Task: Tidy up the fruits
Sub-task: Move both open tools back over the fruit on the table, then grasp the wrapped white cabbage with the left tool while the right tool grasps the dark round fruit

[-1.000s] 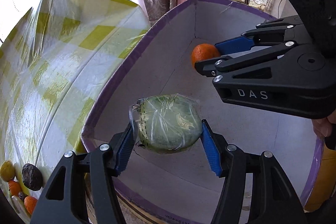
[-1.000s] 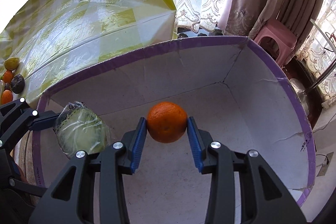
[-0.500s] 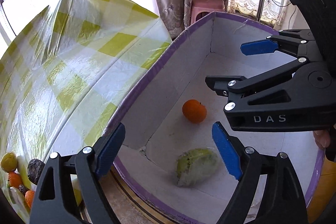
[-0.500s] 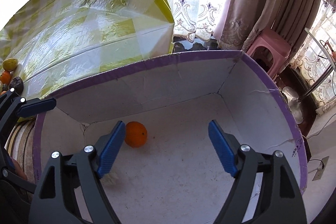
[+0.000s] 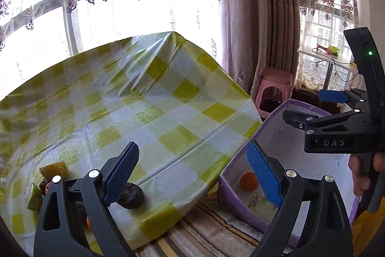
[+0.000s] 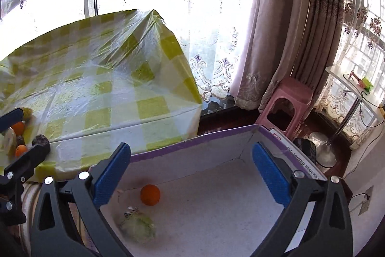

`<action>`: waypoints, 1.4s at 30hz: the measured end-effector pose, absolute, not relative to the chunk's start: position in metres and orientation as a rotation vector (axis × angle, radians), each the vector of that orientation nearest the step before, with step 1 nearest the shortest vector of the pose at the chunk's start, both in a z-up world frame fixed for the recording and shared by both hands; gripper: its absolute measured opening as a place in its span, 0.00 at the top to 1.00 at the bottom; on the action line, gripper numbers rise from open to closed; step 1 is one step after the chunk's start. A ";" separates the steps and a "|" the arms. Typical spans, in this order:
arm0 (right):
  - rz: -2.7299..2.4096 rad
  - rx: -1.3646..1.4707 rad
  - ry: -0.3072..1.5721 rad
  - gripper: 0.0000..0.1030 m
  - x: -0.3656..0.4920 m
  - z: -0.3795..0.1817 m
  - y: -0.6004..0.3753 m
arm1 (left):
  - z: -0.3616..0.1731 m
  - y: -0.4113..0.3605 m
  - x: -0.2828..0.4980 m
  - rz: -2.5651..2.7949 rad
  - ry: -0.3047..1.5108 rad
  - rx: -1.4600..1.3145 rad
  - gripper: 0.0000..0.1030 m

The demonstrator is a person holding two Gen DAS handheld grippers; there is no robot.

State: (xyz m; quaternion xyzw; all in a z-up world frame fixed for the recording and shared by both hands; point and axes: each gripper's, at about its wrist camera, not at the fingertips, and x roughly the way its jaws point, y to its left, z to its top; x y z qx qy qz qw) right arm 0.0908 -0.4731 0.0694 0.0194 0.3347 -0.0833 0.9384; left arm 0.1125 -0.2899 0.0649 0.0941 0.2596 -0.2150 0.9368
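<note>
Yellow-checked tablecloth (image 6: 101, 98) beside purple-rimmed box (image 6: 192, 143), curtains (image 6: 276, 40) behind.

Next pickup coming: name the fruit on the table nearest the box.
The dark, round fruit at the tablecloth's near edge; the yellow and orange fruits lie farther from the purple-rimmed box.

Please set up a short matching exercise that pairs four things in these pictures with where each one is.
1. orange
2. dark fruit
3. pink stool
4. wrapped green fruit

a. on the checked tablecloth, at its near edge
b. on the box floor, nearest the camera
c. on the floor by the curtain
d. on the box floor, farther in

Pairs: 1-d, 2-a, 3-c, 4-b
</note>
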 end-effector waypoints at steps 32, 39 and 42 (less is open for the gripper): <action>0.321 0.065 0.844 0.15 0.160 0.013 -0.268 | 0.022 -0.001 0.139 0.087 0.705 -0.371 0.21; 0.326 0.060 0.866 0.24 0.171 0.005 -0.262 | 0.011 -0.002 0.160 0.074 0.751 -0.378 0.27; 0.332 0.047 0.871 0.29 0.174 0.003 -0.258 | 0.005 -0.001 0.167 0.076 0.767 -0.389 0.30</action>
